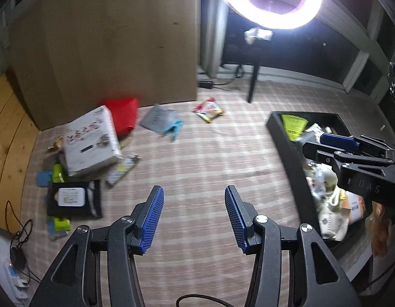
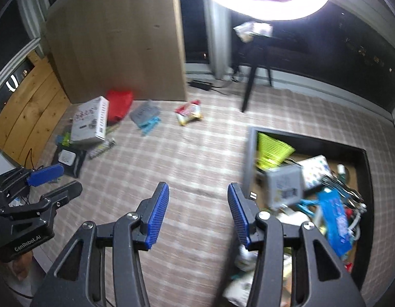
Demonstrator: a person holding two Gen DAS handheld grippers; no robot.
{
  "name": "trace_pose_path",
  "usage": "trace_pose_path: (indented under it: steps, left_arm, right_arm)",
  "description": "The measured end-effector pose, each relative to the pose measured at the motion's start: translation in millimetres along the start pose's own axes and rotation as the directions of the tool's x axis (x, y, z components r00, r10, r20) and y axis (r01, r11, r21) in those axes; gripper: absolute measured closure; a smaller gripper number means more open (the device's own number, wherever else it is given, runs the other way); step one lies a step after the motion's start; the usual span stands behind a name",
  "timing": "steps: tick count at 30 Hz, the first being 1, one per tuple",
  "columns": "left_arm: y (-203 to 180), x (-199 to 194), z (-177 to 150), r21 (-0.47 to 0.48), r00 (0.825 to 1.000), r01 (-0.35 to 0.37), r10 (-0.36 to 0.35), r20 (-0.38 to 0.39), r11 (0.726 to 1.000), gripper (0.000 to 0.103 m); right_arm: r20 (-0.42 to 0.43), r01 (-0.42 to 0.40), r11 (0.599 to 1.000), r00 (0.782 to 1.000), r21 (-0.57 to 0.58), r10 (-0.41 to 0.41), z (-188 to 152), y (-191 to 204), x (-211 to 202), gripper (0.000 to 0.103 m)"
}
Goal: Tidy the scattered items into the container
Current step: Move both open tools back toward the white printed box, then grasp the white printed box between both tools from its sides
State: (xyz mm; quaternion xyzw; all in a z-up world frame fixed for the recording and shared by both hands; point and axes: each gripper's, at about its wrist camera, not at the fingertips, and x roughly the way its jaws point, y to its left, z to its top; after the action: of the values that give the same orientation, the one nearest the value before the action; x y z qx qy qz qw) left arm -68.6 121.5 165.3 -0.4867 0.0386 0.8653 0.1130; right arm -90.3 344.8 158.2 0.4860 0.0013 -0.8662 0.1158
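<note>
My left gripper [image 1: 194,218] has matt black plastic arms, ribbed blue rubbery pads [image 1: 152,220] and shiny metal pivot screws; my right gripper [image 2: 198,213] is built the same. Below me the rug [image 1: 197,158] is woven cloth in a soft plaid, matt. The bin [image 2: 248,153] has smooth, dull black walls. The white box [image 1: 91,140] looks like printed cardboard, slightly glossy. The snack bag [image 1: 209,107] is shiny crinkled foil. The panel [image 1: 107,38] is matt wood, and the floor [image 1: 8,117] is glossier planks.

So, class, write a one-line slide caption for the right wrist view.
Open right gripper hovers over the checked cloth beside the half-filled black container, with scattered items like the white box awaiting tidying.
</note>
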Motion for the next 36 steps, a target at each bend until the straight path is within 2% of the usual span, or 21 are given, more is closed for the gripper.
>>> trace_pose_path:
  steps: [9,14,20,28,36]
  left_arm:
    - [91,29,2,-0.112,0.998,-0.07,0.069,-0.014,0.991,0.055]
    - [146,60,3,-0.207,0.993,-0.108,0.097,-0.061,0.972,0.055]
    - [193,90,4,-0.281,0.99,-0.128,0.106,-0.093,0.951,0.055]
    - [227,118,16,-0.351,0.993,-0.096,0.067,-0.096,0.931,0.055]
    - [236,134,30,-0.349,0.997,-0.053,0.027,-0.077,0.936,0.053]
  right_arm:
    - [0.008,-0.006,0.995,1.0,-0.097,0.007,26,87,48,0.056]
    - [-0.024,-0.053,0.988,0.998,-0.148,0.05,41,125,86,0.056]
    - [-0.075,-0.112,0.977,0.992,-0.181,0.1,63,156,136,0.056]
    - [-0.134,-0.218,0.96,0.971,-0.178,0.196,87,191,190,0.056]
    - [-0.16,-0.281,0.943,0.954,-0.176,0.254,107,214,223,0.056]
